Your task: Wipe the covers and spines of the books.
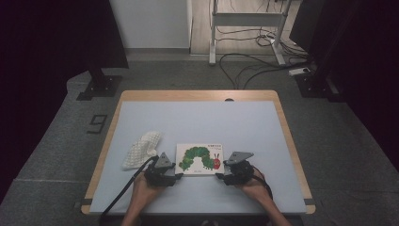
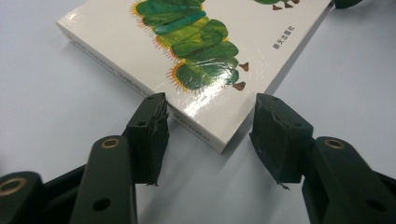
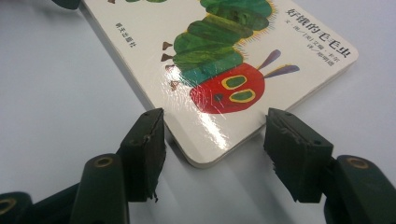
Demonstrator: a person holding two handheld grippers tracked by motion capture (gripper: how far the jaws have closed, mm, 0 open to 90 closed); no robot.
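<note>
Book (image 1: 199, 159) btwn both claws, corners inside open jaws

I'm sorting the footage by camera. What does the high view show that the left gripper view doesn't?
High view alone: the white mesh cloth left of the book, both hands, the right tool, the table's wooden rim, the floor cables. Left gripper view alone: the book's spine edge close up, its near corner between the left tool's two pads, apart from both. Shared: the caterpillar book lying flat on the blue mat.

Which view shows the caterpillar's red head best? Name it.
Right gripper view: the red head sits large, eyes and feelers clear. High view shows it tiny; left gripper view shows the green body, head cropped out.
</note>
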